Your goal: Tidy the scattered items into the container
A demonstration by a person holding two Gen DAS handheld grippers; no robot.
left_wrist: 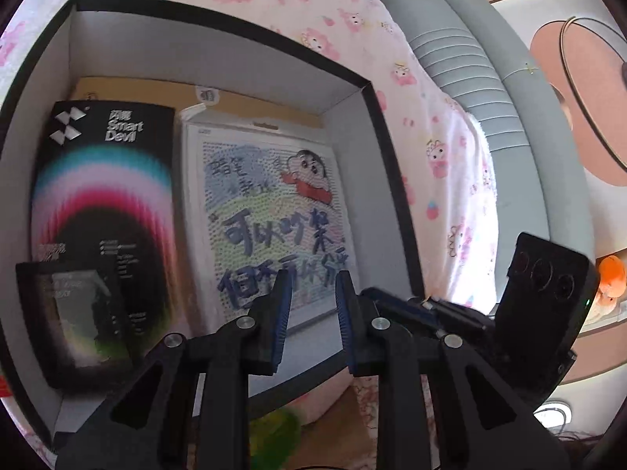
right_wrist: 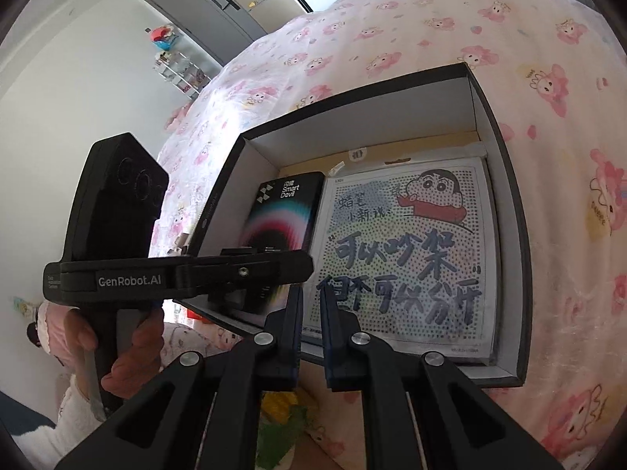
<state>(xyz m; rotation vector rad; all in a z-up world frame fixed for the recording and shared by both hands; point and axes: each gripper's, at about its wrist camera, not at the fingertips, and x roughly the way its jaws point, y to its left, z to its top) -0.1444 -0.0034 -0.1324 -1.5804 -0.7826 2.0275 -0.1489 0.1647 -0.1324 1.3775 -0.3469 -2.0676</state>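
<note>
An open black box with white inner walls lies on a pink-patterned bedspread. Inside lie a black "Smart Devil" package, a white cartoon bead-art pack, a small dark packet at the near left, and a tan envelope beneath them. My left gripper is open and empty above the box's near edge. My right gripper has a narrow gap between its fingers and holds nothing. The left gripper's body crosses the right wrist view.
The right gripper's camera housing shows at the right of the left wrist view. A grey padded headboard lies beyond the bedspread. Something green and yellow lies below the box's near edge. A shelf and doors stand far back.
</note>
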